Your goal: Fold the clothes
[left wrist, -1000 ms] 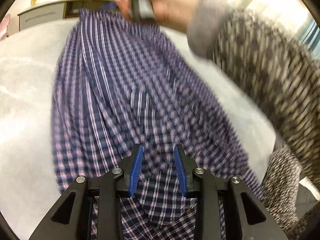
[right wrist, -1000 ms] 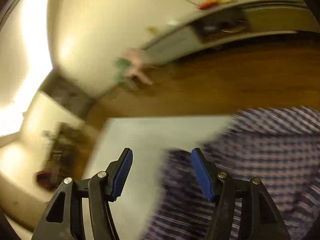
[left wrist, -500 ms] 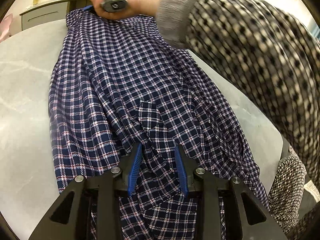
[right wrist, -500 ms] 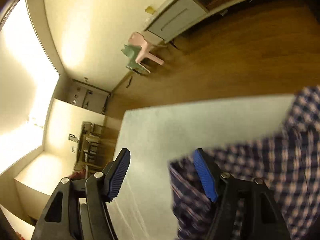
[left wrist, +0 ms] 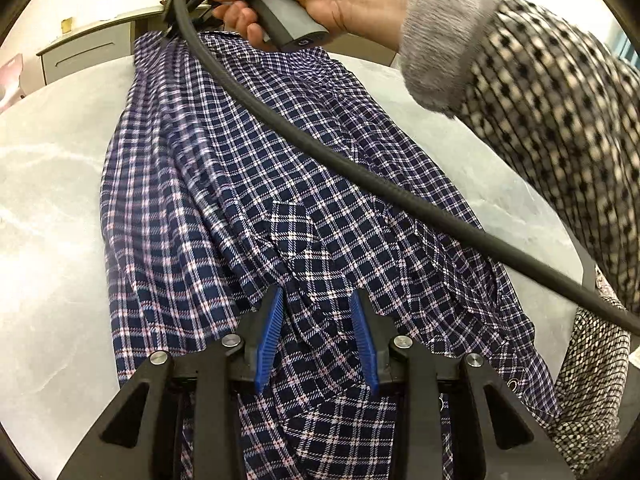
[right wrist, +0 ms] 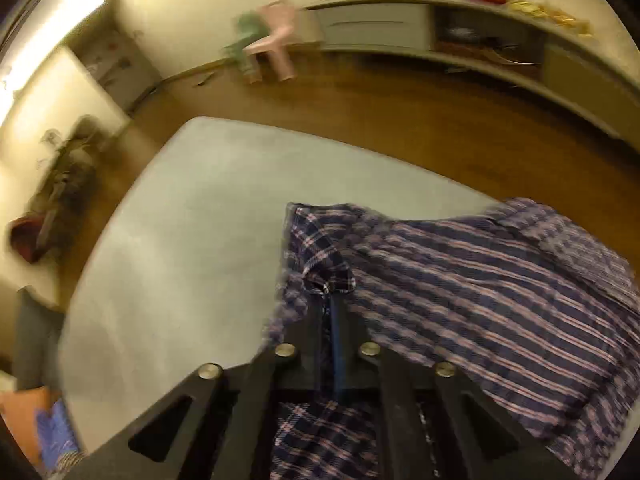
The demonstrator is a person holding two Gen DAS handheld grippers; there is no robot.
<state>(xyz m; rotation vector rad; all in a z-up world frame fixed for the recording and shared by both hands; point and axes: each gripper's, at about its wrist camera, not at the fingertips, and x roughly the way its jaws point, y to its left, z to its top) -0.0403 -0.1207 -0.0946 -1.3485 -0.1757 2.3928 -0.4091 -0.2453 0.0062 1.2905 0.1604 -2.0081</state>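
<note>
A navy, white and pink checked shirt (left wrist: 280, 184) lies lengthwise on the pale marble table (left wrist: 48, 200). My left gripper (left wrist: 316, 320) is open just above the near part of the shirt, with cloth showing between its blue pads. A hand holds my right gripper at the shirt's far end, top of the left wrist view; its fingertips are hidden there. In the right wrist view my right gripper (right wrist: 330, 304) is shut on a pinched fold of the shirt (right wrist: 480, 280) near its edge.
A black cable (left wrist: 320, 148) hangs across the shirt from the right gripper. The person's checked sleeve (left wrist: 552, 112) fills the right side. The table (right wrist: 180, 240) ends at a wooden floor (right wrist: 400, 112), with small pink and green chairs (right wrist: 268, 36) and a low cabinet (right wrist: 400, 28) beyond.
My right gripper has closed on the shirt's far edge; it was open over it before. The left gripper has stayed open over the near part. The cable now hangs across the shirt.
</note>
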